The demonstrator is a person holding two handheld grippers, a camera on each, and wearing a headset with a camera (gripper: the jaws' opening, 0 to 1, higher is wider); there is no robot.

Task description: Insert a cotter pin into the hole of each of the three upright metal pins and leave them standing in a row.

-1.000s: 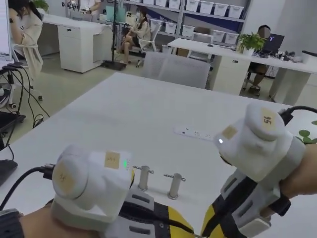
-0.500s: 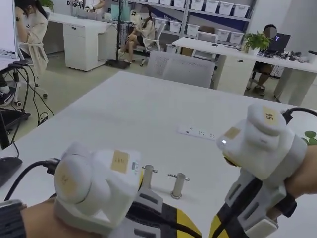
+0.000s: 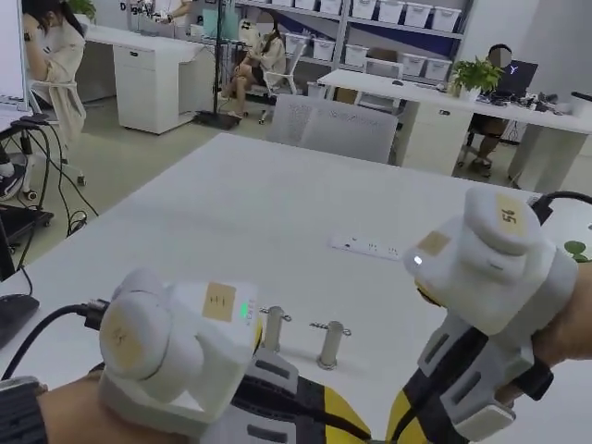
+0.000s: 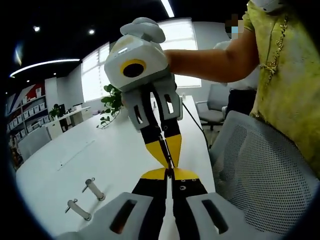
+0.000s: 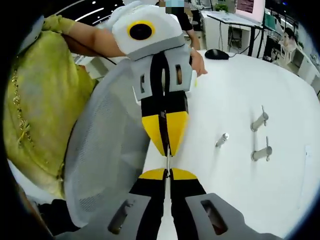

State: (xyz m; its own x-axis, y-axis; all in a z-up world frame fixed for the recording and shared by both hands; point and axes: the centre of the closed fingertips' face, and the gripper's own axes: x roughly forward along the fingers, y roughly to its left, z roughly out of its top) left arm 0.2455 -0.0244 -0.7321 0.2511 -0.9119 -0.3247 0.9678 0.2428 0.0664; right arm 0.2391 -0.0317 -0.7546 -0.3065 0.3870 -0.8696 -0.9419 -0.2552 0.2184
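Observation:
Two upright metal pins (image 3: 272, 328) (image 3: 330, 344) stand side by side on the white table (image 3: 277, 213), each with a cotter pin through its top. A third metal pin (image 5: 222, 140) stands near them with nothing through it. My left gripper (image 4: 171, 173) and right gripper (image 5: 167, 173) meet tip to tip at the table's near edge. Both are shut on a thin cotter pin (image 5: 168, 161) that bridges their yellow tips. In the head view the left gripper (image 3: 356, 427) and right gripper (image 3: 393, 427) converge at the bottom, where the tips are partly cut off.
A white power strip (image 3: 365, 248) lies further back on the table. A grey mesh chair (image 3: 338, 129) stands at the far edge, and another chair (image 4: 260, 170) is close beside the person. Desks, shelves and seated people are in the background.
The grippers have stayed joined tip to tip. Only the head camera has shifted slightly.

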